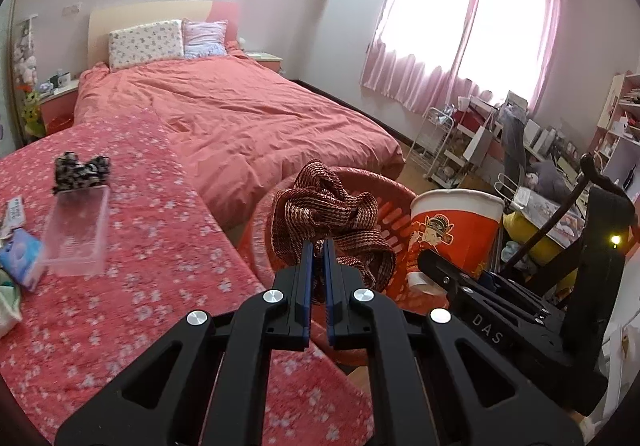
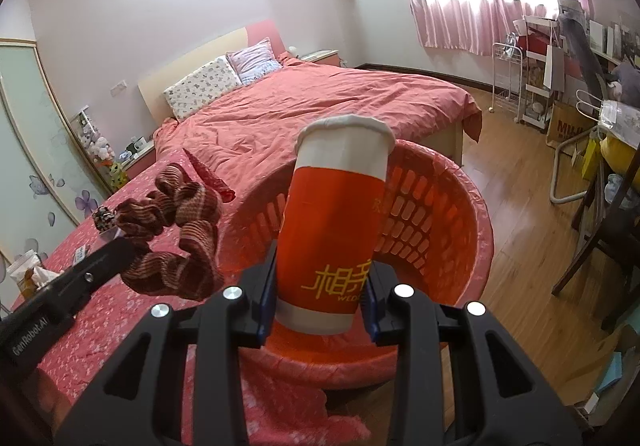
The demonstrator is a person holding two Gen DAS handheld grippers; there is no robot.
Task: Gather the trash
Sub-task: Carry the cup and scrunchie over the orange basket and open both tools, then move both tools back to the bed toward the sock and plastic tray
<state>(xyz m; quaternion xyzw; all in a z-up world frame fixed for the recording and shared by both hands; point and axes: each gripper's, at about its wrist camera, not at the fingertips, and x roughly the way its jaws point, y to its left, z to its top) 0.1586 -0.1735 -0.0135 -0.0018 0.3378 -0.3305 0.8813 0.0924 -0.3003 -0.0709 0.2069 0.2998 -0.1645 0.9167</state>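
My left gripper (image 1: pixel 317 246) pinches a crumpled maroon woven strap (image 1: pixel 330 208); my right gripper (image 2: pixel 320 278) clamps a tall red-and-white paper cup (image 2: pixel 334 222), upright, rim up. Both hang over the red plastic slotted basket (image 2: pixel 460 206) beyond my jaws. Next, I judge: release both.

Maroon-striped ribbon (image 1: pixel 328 206), red-and-white cup (image 2: pixel 336 230), red basket (image 2: pixel 436 206), pink curtains (image 1: pixel 460 26).

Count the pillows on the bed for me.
2, side by side against the headboard: a floral white pillow on the left in the left wrist view and a pink striped pillow to its right. More could lie under the duvet.
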